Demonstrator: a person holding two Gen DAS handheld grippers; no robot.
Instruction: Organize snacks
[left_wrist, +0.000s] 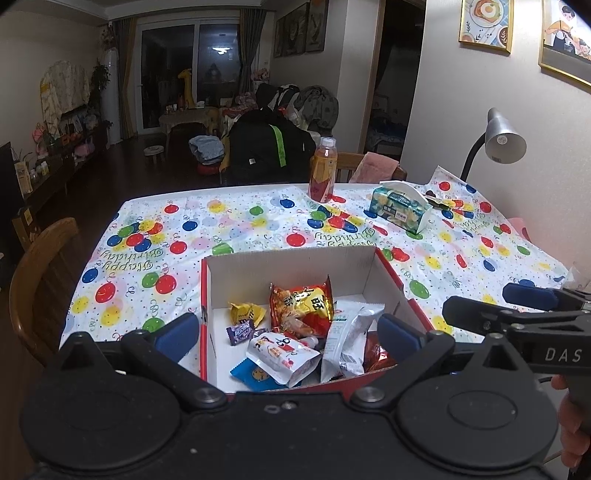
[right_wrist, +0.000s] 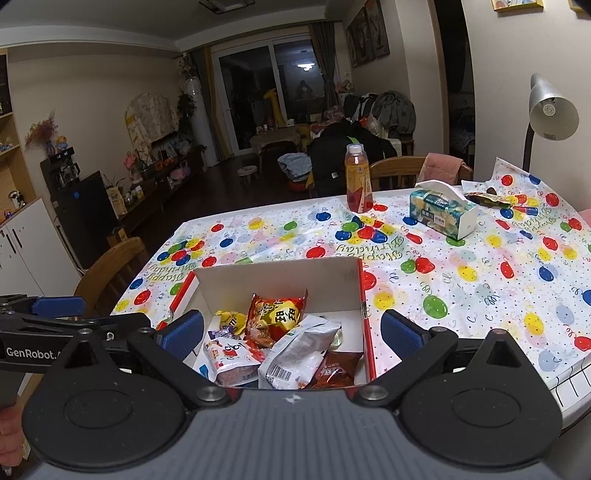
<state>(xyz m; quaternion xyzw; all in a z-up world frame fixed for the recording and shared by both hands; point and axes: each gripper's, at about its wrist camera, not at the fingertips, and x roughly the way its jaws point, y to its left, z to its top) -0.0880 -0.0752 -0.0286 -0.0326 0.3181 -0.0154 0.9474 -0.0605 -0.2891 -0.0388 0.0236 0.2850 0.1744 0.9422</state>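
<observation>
I am holding the left gripper (left_wrist: 288, 336) and right gripper (right_wrist: 291, 332) spread wide and empty above the box (left_wrist: 291, 258) at the table's (left_wrist: 229, 221) near edge. The snacks (left_wrist: 301, 306) are lying piled inside; I judge one stray packet (right_wrist: 487, 199) waiting at the far right corner, so I should be reaching past the tissue box (right_wrist: 439, 214).
</observation>
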